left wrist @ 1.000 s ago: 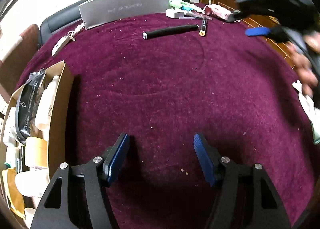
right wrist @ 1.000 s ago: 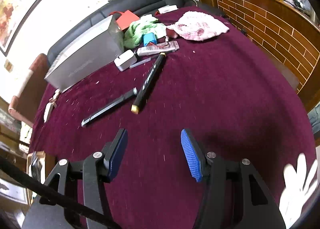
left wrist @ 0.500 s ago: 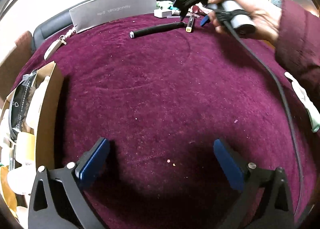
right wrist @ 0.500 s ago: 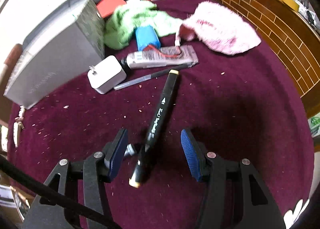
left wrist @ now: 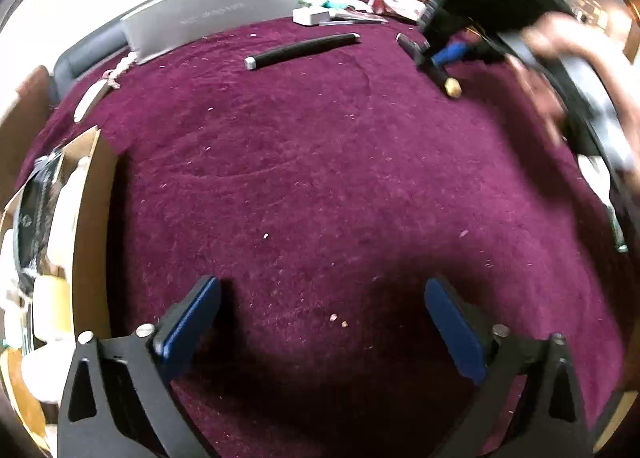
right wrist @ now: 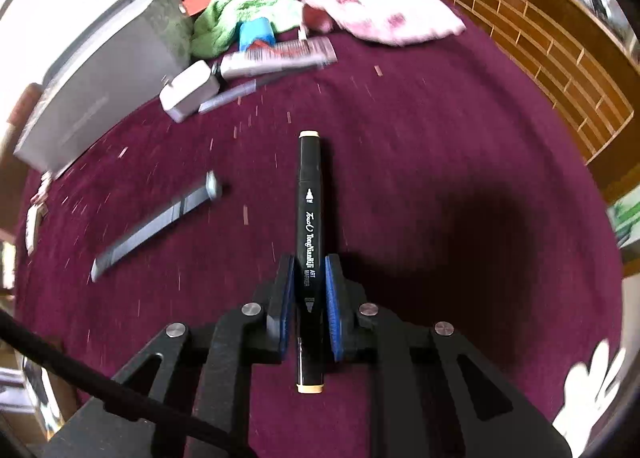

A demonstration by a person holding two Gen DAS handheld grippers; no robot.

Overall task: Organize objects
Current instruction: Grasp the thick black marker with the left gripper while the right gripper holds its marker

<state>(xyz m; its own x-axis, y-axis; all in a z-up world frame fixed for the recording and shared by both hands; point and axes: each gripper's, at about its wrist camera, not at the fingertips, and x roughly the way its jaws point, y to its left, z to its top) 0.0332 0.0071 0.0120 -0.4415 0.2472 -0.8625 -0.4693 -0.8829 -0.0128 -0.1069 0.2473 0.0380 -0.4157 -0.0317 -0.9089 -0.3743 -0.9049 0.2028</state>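
Black marker (right wrist: 308, 226), cream-capped at both ends, clamped near its rear between the blue pads of my right gripper (right wrist: 308, 286) and pointing forward above the maroon cloth (right wrist: 440, 178). Dark pen (right wrist: 156, 226) lies on the cloth to its left, a white charger (right wrist: 188, 92) and a grey box (right wrist: 100, 90) beyond. My left gripper (left wrist: 320, 322) has its jaws spread wide over bare cloth, a cardboard box (left wrist: 90, 226) beside it at left.

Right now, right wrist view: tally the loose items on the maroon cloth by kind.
Pens/markers: 2, black marker in the right gripper, thin grey pen
Cloths: 2, green, pink
Boxes: 1, grey
Chargers: 1, white
Tubes: 1
Black rods: 1
Total: 8
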